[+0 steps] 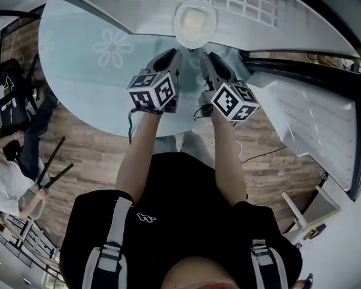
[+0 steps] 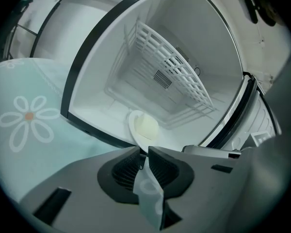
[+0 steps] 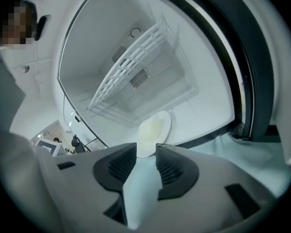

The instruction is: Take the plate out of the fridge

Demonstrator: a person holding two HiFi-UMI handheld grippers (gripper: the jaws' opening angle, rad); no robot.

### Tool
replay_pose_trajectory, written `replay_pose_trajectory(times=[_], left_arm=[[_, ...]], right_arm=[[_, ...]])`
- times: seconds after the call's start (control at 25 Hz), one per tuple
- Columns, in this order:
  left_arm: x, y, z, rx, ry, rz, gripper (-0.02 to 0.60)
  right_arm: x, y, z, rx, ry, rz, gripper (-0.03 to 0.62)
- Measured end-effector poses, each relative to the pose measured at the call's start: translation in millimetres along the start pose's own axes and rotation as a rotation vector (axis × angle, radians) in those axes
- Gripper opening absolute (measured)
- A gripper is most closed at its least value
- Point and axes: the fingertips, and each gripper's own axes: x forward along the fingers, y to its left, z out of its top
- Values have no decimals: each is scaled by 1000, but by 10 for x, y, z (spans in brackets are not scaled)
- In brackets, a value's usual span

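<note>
Black shirt, floral table, fridge, wood floor

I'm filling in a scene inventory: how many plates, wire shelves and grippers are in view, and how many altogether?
Plate: 1
Wire shelf: 1
Grippers: 2, the left gripper and the right gripper
Total: 4

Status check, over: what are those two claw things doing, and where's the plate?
Open and empty: left hand-held gripper, right hand-held gripper. Just ahead of both: plate, on the fridge floor at its open front. Nothing in the way.
</note>
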Motion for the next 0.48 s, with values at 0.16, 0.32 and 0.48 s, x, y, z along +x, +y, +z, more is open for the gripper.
replay_pose_trajectory(times=[0.16,0.32,0.48], left_arm=[[68,9,65,-22,17,-17,94],[144,82,121,-43,24,-6,94],[244,95,158,-116,31,-42,113]], right_arm=[[129,-41,38,67,-12,8,134],[233,-80,47,133,-16,9,147],[307,-195,2,171,4,-41,175]])
